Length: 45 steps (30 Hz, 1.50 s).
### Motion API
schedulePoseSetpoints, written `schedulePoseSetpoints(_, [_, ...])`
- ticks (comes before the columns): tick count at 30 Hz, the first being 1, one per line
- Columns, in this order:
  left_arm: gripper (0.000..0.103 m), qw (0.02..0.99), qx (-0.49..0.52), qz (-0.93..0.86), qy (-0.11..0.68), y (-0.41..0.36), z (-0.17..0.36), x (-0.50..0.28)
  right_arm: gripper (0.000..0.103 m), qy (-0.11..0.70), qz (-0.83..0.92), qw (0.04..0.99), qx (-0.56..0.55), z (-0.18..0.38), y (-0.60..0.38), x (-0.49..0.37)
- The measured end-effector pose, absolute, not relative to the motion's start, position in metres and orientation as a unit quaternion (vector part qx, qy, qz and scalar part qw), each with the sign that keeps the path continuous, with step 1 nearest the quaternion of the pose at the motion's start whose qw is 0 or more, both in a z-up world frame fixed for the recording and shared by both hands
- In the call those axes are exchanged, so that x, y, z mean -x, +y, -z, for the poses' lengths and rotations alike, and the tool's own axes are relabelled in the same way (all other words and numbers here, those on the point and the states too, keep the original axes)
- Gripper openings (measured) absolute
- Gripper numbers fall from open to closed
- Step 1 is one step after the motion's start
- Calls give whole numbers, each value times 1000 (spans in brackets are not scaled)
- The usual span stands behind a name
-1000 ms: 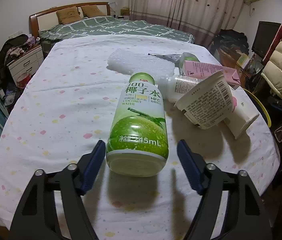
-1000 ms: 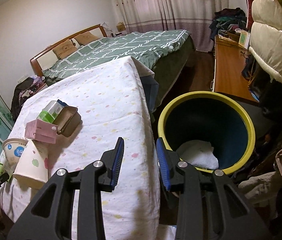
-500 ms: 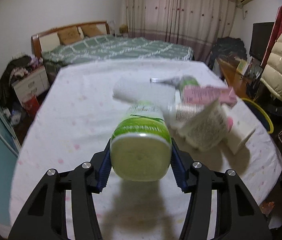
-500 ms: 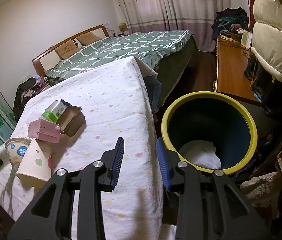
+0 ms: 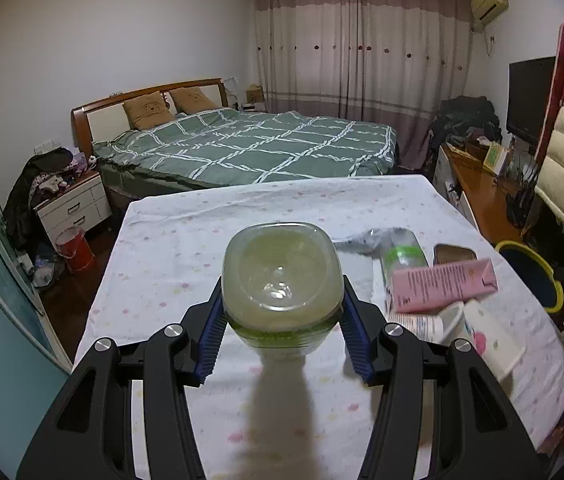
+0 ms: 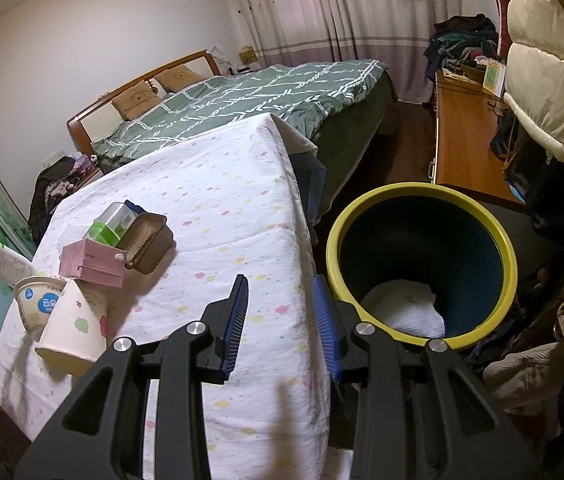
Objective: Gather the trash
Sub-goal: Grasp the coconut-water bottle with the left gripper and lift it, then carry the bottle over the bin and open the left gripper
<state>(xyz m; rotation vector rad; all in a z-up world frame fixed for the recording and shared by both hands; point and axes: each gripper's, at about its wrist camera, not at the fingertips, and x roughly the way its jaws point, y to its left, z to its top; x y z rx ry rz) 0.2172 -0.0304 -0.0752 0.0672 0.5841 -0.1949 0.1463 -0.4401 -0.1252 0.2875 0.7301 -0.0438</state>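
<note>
The bed with its green checked cover fills the far side of the room, under the long curtains. In front of it stands the surface, draped in a white cloth with small coloured spots. Off its right edge, on the floor, sits the trash bin, dark blue inside with a yellow rim, with a crumpled white cloth lying at its bottom.

On the surface, a cluster of trash is gathered near one end: a white paper cup lying on its side, touching a yoghurt tub with a blue label; a pink carton resting on top of them; a brown tray just beside the carton; and a clear bottle with a green label behind the tray.

The left tongs are clenched on a green coconut-water bottle, the blue pads pressing its sides near the base, so its clear bottom faces the camera. The bottle is lifted off the surface, and its shadow falls on the cloth below. In the right wrist view a part of it shows at the far left edge.

The right tongs hang over the surface's edge next to the bin, released, nothing between the pads.
</note>
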Motion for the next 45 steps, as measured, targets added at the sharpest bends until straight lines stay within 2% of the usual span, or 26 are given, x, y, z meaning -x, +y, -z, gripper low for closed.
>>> schedulePoseSetpoints(15, [52,954,-33,91,283,-46,66,-254,32,356,21,922,-149,127,-447,-146])
schedulePoseSetpoints(26, [52,956,-54,135,255,-85,10,-236,32,337,23,926,-168,122,-462,-128])
schedulePoseSetpoints(36, [52,932,-81,267,233,-203,-31,-214,32,317,88,928,-176,123,-501,-87])
schedulePoseSetpoints(45, [52,891,-95,375,239,-341,-27,-212,32,315,133,920,-191,136,-533,-49])
